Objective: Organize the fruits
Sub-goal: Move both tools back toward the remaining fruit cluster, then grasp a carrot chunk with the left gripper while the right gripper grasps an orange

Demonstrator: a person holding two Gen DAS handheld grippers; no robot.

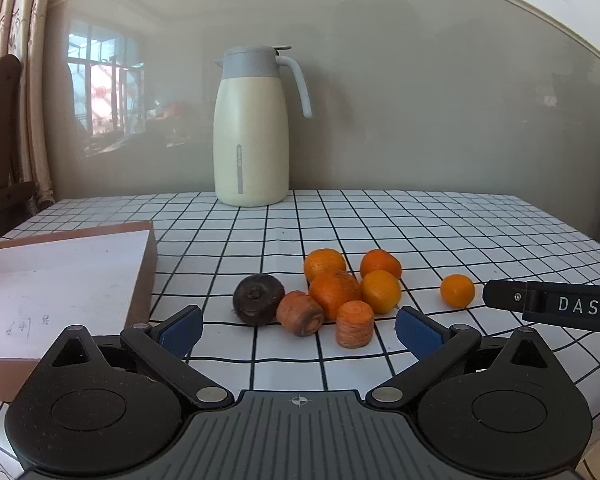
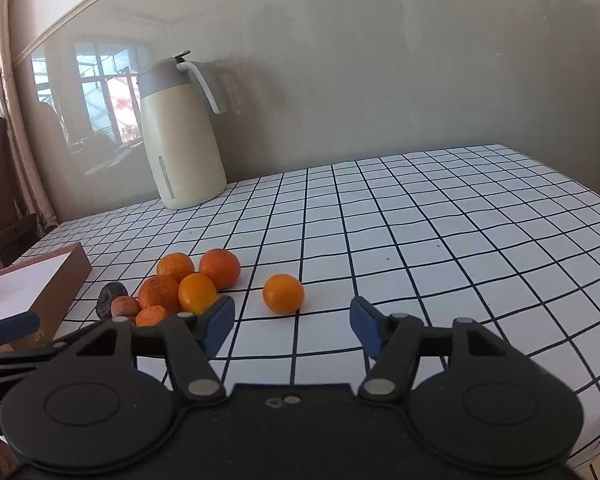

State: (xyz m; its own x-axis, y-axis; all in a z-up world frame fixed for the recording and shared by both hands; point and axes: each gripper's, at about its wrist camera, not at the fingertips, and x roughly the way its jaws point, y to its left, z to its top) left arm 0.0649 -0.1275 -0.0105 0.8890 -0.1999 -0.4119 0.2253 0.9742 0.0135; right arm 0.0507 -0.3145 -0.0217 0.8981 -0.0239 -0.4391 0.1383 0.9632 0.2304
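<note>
Left gripper (image 1: 298,330) jaws wide apart, empty, aimed at fruit pile (image 1: 332,296) just ahead; open box (image 1: 64,280) to its left, likely destination. Right gripper (image 2: 292,326) jaws apart, empty, lone orange (image 2: 283,293) just beyond tips, likely first pick

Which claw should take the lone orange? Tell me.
Right. The right claw points at the lone orange, which sits just ahead of its open jaws; the left claw faces the clustered pile instead.

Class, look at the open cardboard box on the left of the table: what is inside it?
The box shows only a bare white inner floor with faint handwriting near its front; no fruit lies in it. Its near corner is hidden by the left claw, so that part stays unknown.
</note>
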